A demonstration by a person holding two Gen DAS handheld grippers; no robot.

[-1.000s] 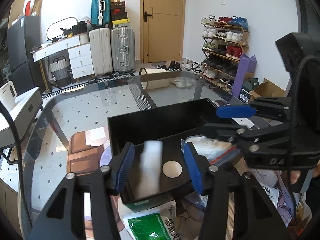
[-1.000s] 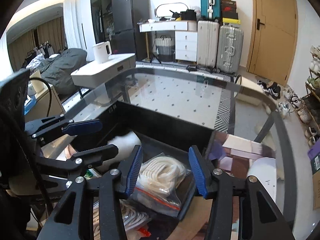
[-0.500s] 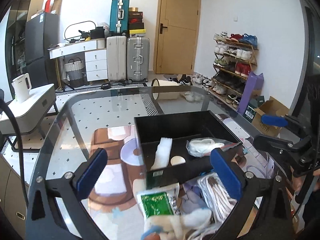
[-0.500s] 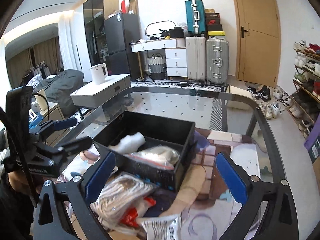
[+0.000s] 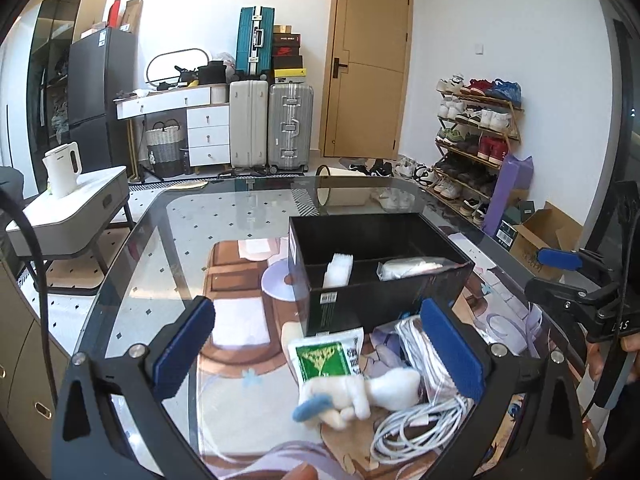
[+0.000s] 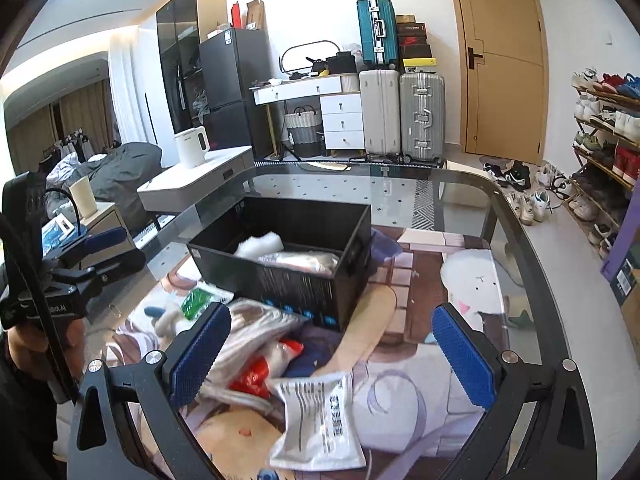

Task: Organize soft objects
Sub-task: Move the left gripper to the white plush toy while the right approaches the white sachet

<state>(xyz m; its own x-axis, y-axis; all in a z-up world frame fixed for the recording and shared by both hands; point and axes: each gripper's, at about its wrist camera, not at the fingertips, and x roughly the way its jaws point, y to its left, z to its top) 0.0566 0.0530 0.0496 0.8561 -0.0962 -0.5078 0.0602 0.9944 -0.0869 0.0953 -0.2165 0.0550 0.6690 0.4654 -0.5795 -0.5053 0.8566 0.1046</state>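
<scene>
Left wrist view first. Left tongs [image 5: 318, 344] spread wide open, nothing between the blue pads [image 5: 182, 346], hanging over the near edge of the glass counter [image 5: 168, 248]. Black storage box [image 5: 376, 272] sitting on the counter past the tongs, split by a divider: white foam piece [image 5: 338, 270] leaning in the left compartment, clear bag of white stuff [image 5: 412, 269] lying in the right one. Rest of the soft things loose on the counter in front of the box: green-and-white packet [image 5: 330, 358] touching the box's front wall, small white plush with a blue bit [image 5: 360, 394] just under it, coiled white cable [image 5: 424, 428] to the right, bagged white cord [image 5: 416, 344] between cable and box. Right tongs [image 5: 568, 276] visible at the far right edge, also gaping open, a hand [image 5: 624, 350] gripping the handle.

Right wrist view now. Right tongs [image 6: 332, 350] wide open too, empty, above the pile in front of the box [image 6: 288, 248]. Same foam [image 6: 260, 245] and bag [image 6: 304, 261] inside. Under the tongs: white printed packet [image 6: 320, 420] nearest, red-and-clear bag [image 6: 264, 364] beside it, bagged rope [image 6: 256, 324] against the box front. Green packet [image 6: 200, 300] off to the left. Left tongs [image 6: 96, 250] at the left edge, open, well apart from the box.
</scene>
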